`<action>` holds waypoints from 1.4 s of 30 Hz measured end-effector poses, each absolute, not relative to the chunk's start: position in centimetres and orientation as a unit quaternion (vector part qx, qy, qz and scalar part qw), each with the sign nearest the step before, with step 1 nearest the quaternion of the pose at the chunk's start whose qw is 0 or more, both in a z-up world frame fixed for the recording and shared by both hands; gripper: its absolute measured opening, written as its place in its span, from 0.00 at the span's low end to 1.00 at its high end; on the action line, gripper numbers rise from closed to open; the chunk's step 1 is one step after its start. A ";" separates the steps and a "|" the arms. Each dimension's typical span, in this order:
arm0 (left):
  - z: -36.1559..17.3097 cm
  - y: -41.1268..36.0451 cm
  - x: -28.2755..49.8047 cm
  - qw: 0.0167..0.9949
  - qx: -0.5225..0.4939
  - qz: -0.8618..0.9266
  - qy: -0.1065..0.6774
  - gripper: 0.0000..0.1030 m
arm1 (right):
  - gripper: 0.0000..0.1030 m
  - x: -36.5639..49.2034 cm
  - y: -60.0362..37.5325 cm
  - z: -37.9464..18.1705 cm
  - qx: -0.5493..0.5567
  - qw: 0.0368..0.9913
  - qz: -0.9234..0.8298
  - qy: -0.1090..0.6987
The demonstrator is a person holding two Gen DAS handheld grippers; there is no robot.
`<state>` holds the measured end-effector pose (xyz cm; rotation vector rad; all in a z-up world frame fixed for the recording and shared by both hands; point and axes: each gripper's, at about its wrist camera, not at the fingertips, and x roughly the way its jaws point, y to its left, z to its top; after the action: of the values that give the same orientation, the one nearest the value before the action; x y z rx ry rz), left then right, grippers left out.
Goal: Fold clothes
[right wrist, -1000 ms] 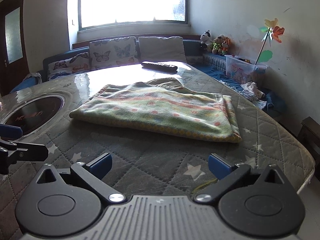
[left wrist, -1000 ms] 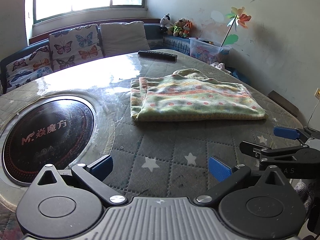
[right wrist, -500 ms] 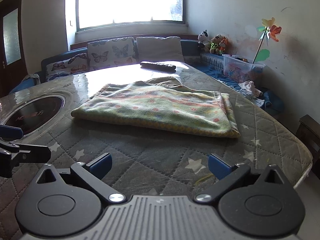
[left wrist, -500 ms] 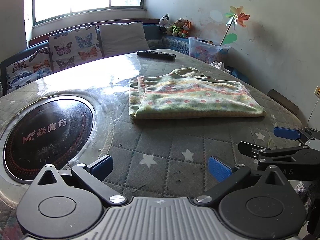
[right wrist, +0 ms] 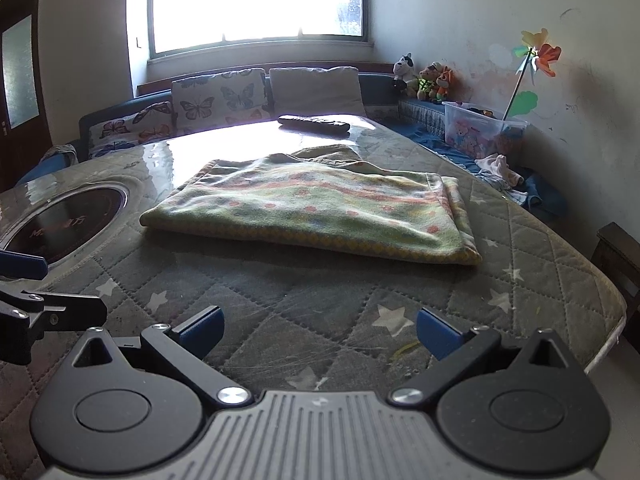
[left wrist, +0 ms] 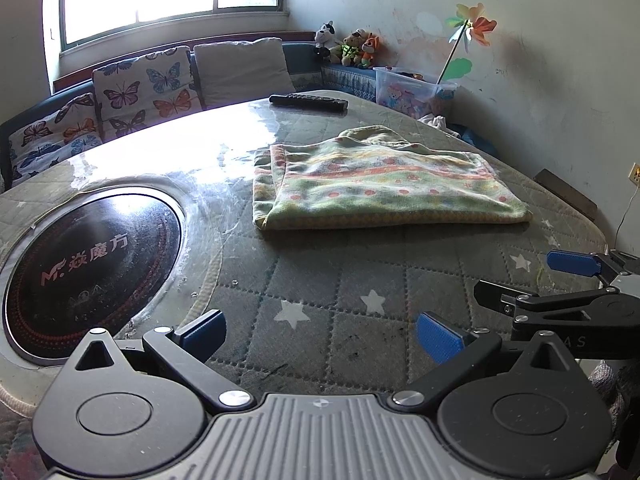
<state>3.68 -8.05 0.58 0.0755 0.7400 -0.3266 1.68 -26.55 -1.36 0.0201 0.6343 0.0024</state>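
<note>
Both tools, left tool (left wrist: 320, 330) and right tool (right wrist: 320, 328), gape empty at the bottom of their frames. Beyond them, mid-frame on the quilted counter (right wrist: 320, 320), the garment (right wrist: 320, 208) lies folded flat; folding looks essentially finished.

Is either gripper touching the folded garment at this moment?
Apart. In both wrist views the left gripper and right gripper stand open, with bare quilted table cover between their fingertips and the folded garment.
</note>
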 end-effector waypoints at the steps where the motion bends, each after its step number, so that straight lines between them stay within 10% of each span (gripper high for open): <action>1: 0.6 -8.1 3.7 0.918 0.037 -0.159 0.360 1.00 | 1.00 1.7 -26.6 -1.4 0.010 0.950 0.000 0.312; 42: 0.9 -10.7 7.4 0.909 0.077 -0.191 0.362 1.00 | 1.00 5.1 -27.6 -1.6 0.031 0.945 -0.024 0.325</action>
<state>7.45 -10.72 0.93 0.1595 0.7462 -0.3942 5.15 -27.58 -1.60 0.0628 0.6618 -0.0486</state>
